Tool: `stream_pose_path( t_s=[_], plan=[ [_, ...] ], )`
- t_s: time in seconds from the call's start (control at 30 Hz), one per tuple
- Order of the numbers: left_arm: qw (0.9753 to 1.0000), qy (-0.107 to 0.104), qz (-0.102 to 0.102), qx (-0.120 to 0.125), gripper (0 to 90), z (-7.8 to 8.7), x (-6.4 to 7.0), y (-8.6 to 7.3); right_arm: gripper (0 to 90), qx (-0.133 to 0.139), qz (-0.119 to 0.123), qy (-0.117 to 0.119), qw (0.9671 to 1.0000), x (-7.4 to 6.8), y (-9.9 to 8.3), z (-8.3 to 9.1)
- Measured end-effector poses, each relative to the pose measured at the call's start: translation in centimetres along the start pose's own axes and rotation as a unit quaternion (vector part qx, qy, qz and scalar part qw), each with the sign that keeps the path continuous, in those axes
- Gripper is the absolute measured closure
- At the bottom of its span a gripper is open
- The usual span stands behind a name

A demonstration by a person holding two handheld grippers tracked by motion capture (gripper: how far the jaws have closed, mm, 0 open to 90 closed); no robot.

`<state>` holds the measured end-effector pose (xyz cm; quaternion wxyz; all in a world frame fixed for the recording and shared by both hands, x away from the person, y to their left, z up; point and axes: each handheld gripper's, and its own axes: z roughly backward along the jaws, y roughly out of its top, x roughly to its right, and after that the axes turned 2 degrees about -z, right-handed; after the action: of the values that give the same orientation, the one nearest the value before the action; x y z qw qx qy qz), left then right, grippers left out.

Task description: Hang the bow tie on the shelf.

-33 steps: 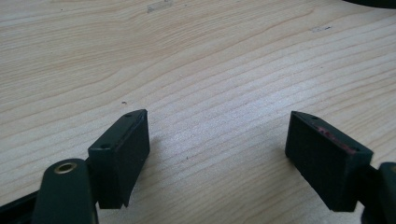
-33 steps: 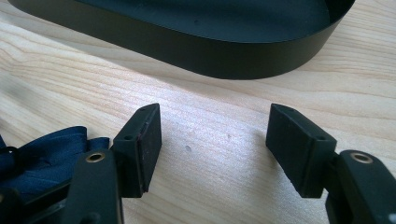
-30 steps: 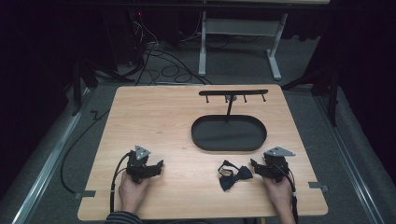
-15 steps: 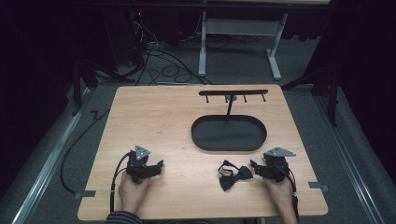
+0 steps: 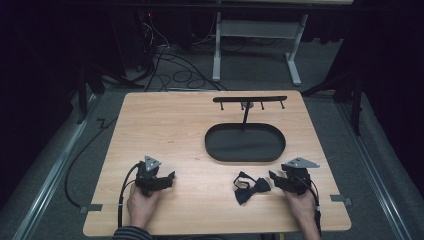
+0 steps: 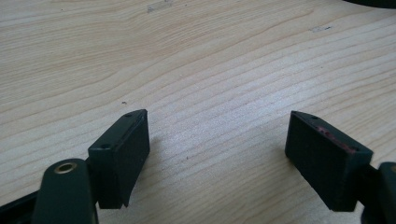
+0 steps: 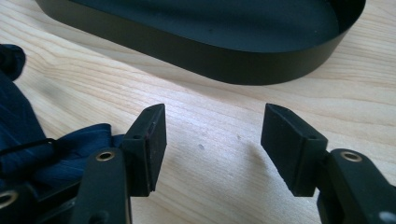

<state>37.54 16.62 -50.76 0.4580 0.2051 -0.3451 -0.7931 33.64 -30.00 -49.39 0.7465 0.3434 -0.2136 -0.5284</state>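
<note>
Our 2 tongs rest apart-jawed on the table [image 5: 190, 125]: right tongs [image 7: 212, 135] just beside the bow tie [image 5: 250, 187], left tongs [image 6: 217, 140] holding nothing.

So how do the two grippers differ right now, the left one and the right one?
The left gripper rests over bare table, with wood alone between its fingers; the right gripper sits right beside the dark bow tie, which lies just outside one of its fingers. The right gripper faces the black oval tray close ahead; the left one has it farther off. Both are open, low and hand-held.
</note>
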Motion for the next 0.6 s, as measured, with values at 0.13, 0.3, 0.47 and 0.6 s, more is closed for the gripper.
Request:
stream_pose_path(
  t_s=[0.13, 0.3, 0.47, 0.6],
  plan=[
    [1.0000, 0.000, 0.000, 0.000, 22.3, 0.0, 0.0, 0.0, 43.0, 0.005, 0.004, 0.003, 1.0000, -0.2, 0.1, 0.2],
    [1.0000, 0.000, 0.000, 0.000, 22.3, 0.0, 0.0, 0.0, 44.1, 0.006, 0.000, 0.010, 0.9999, -0.4, 0.1, 0.4],
    [1.0000, -0.001, 0.000, 0.000, 22.3, 0.0, 0.0, 0.0, 46.5, 0.010, -0.002, 0.016, 0.9998, -0.7, 0.2, 0.8],
    [1.0000, 0.000, 0.000, 0.000, 22.3, 0.0, 0.0, 0.0, 49.3, 0.009, -0.004, 0.026, 0.9996, -0.9, 0.4, 1.2]
  ],
)
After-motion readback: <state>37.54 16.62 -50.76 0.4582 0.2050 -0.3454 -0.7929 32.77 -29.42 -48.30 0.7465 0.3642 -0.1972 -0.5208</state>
